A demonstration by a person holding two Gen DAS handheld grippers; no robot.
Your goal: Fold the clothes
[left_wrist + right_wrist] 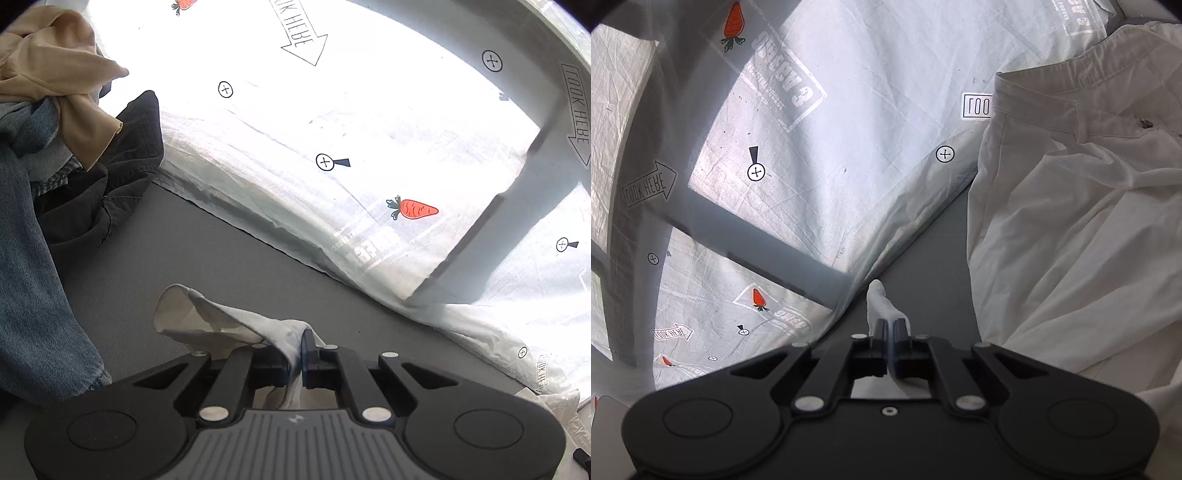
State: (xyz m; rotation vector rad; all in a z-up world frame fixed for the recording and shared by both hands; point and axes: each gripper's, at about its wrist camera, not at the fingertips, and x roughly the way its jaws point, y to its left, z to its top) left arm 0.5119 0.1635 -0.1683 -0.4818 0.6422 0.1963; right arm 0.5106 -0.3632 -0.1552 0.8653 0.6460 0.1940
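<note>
My left gripper is shut on a fold of a white garment, whose loose end curls up to the left over the grey table. My right gripper is shut on a small tip of white cloth above the grey table. White trousers lie spread at the right of the right wrist view, waistband toward the top. I cannot tell whether both grippers hold the same garment.
A pile of clothes lies at the left of the left wrist view: a tan garment, blue denim and a dark garment. A white sheet printed with carrots and arrows hangs beyond the table, also in the right wrist view.
</note>
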